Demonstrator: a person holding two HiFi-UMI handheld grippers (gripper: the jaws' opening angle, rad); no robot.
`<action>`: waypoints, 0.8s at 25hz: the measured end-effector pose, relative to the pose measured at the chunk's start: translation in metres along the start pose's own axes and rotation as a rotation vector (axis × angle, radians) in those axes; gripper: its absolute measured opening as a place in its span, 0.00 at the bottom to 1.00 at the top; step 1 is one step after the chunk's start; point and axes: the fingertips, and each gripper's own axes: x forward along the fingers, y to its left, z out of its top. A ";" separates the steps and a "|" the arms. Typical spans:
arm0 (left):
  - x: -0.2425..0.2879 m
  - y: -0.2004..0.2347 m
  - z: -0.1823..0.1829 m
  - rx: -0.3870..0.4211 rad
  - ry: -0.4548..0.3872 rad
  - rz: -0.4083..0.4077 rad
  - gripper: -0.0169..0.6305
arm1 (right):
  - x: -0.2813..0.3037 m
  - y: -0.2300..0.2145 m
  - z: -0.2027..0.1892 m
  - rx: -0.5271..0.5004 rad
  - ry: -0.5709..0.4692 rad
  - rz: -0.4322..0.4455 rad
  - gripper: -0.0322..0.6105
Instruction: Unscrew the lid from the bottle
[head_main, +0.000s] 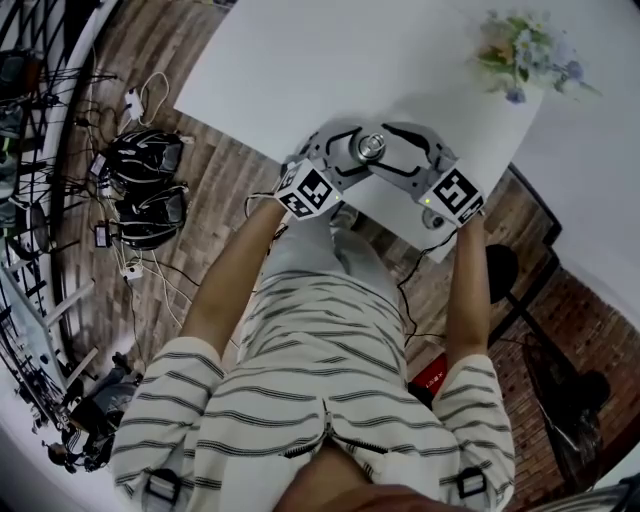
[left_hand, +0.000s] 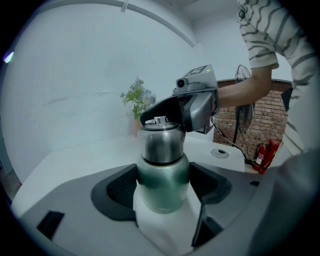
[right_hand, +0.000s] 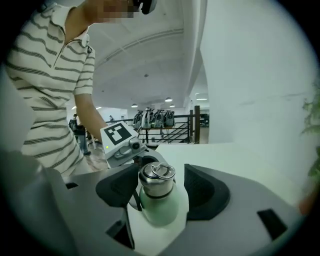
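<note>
The bottle (right_hand: 159, 207) stands upright on the white worktop (head_main: 300, 70), caught between the two tools. The left tool (left_hand: 163, 182) is closed on its green body, with a pad pressed to each side just below the steel lid (right_hand: 156, 181). The right tool (right_hand: 161, 192) comes in from the opposite side with the lid between its pads, but its jaws stand wide. The pad on its right is clearly apart from the steel, and it grips nothing. The lid sits on the bottle, so the unscrewing is judged unfinished — this looks like a re-grip between turns.

To do the step well, the right tool should close square on the lid's smooth band, above the seam and below the ring (right_hand: 162, 171) on top. It should then roll about the bottle's axis while the left tool holds firm and does not twist along. Polished steel is likely slippery, so a firm squeeze before turning matters, and a tilted grip could tip the bottle.

Much is hidden. The bottle's foot lies behind each tool's own body in both gripper views, and from the head view only the lid's top shows between the tools. Whether the right tool's left pad brushes the lid cannot be told — nor how far the thread has loosened.
</note>
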 end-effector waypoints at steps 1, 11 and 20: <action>0.000 0.000 -0.001 -0.001 0.001 0.001 0.54 | -0.001 0.000 0.002 0.011 -0.033 -0.047 0.52; -0.002 -0.001 -0.002 -0.003 0.002 0.004 0.54 | -0.004 0.005 -0.002 0.279 -0.167 -0.499 0.50; -0.003 -0.001 -0.001 -0.003 0.004 0.011 0.54 | 0.004 0.006 -0.008 0.295 -0.098 -0.785 0.49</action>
